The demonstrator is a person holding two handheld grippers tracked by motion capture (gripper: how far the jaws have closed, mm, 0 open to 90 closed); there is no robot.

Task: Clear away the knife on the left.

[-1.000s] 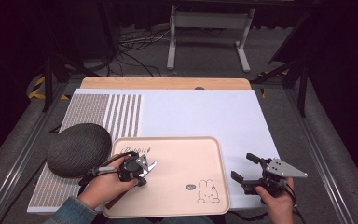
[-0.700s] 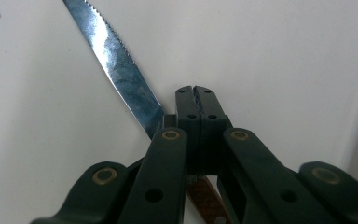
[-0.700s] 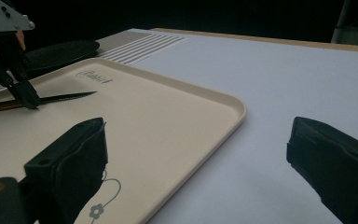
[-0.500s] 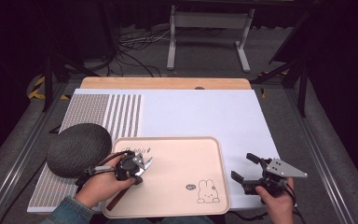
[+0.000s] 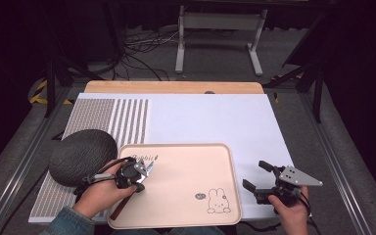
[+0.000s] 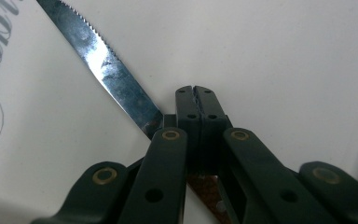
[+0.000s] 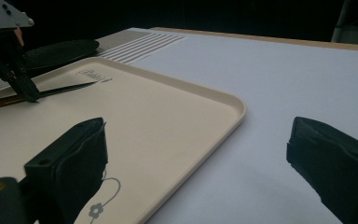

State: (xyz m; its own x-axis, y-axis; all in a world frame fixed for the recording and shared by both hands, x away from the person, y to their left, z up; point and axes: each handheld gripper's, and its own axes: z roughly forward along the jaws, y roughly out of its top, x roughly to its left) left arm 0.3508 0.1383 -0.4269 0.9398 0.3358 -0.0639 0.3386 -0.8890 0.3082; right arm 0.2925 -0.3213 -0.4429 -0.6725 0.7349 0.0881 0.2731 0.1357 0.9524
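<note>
My left tool (image 5: 139, 178) is clenched on one knife (image 6: 107, 70), its serrated blade lying on the single pink tray (image 5: 186, 196) near the left edge; my right tool (image 5: 262, 183) is released wide over the bench (image 5: 215, 117). The knife's handle is mostly hidden under my hand

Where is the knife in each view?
High view: knife at the tray's left edge, under the left gripper.
Left gripper view: blade runs from the upper left down between the shut jaws.
Right gripper view: far left, lying on the tray.
Shared landmark: the tray's script lettering.
</note>
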